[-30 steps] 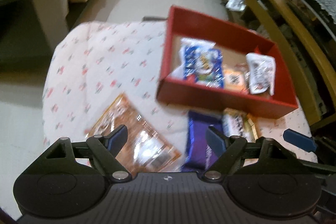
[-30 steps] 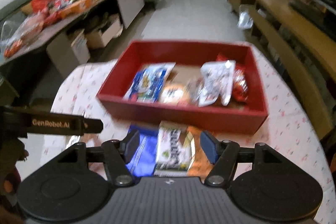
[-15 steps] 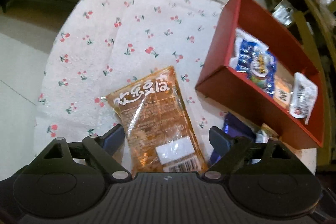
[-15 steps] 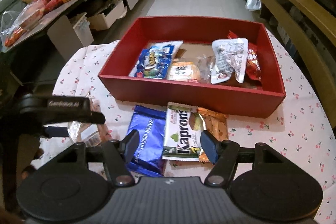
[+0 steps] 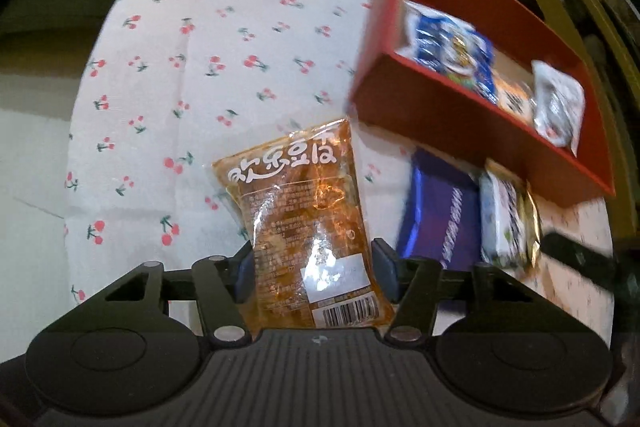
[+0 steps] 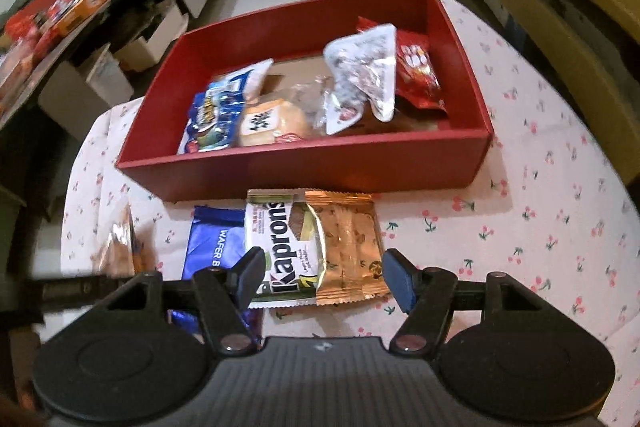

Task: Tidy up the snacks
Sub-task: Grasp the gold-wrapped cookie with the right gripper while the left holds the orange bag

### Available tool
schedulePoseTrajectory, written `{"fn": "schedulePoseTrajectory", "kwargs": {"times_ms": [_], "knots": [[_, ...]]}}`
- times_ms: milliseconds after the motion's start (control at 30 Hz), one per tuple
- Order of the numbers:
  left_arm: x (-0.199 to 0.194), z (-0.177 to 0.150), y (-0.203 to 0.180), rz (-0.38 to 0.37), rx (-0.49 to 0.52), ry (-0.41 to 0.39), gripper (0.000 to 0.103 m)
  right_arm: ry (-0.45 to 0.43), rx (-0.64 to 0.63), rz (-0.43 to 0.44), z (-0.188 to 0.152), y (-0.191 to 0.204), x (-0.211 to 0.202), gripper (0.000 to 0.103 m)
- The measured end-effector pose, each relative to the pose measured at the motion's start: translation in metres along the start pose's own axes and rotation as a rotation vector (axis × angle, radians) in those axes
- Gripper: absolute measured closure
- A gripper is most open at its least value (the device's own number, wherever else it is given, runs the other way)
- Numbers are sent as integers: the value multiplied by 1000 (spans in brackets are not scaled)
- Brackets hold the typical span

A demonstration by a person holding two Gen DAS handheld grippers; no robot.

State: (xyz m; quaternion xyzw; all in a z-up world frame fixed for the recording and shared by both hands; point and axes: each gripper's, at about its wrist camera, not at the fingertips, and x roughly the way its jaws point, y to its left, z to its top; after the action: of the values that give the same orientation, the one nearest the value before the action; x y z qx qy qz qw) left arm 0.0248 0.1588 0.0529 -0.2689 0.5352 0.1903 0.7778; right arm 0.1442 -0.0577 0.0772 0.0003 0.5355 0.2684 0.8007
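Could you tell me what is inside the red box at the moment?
The red box holds a blue packet, a bun, a white pouch and a red packet. Anything beneath them is covered.

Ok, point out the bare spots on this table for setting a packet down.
Bare tablecloth left of the red box, beyond the orange packet. More bare cloth right of the gold packet. Crowded in front of the box: blue wafer packet, Kaprons packet, gold packet touching.
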Motion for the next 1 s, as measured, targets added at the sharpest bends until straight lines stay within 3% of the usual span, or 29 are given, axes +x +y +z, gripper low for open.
{"fn": "schedulePoseTrajectory", "kwargs": {"times_ms": [133, 200, 333, 433, 700, 733, 800, 833, 1000], "knots": [[0, -7, -7, -22, 55, 12, 40, 9, 41, 43, 4, 1, 11, 31], [2, -8, -9, -37, 64, 24, 40, 13, 68, 45, 8, 0, 18, 24], [6, -6, -11, -61, 71, 37, 39, 21, 56, 27, 16, 0, 33, 20], [7, -6, -11, -80, 69, 49, 38, 28, 51, -21, 17, -2, 37, 19], [12, -9, -17, -77, 100, 58, 37, 46, 98, -2, 17, -24, 42, 20], [12, -9, -19, -76, 104, 55, 36, 40, 84, -4, 18, -22, 41, 22], [12, -9, -20, -73, 110, 54, 35, 42, 96, 51, 18, -22, 39, 49], [12, -9, -20, -73, 112, 54, 35, 54, 103, 79, 17, -21, 38, 54], [13, -10, -24, -62, 137, 47, 34, 66, 38, 67, 5, -13, 28, 57]]}}
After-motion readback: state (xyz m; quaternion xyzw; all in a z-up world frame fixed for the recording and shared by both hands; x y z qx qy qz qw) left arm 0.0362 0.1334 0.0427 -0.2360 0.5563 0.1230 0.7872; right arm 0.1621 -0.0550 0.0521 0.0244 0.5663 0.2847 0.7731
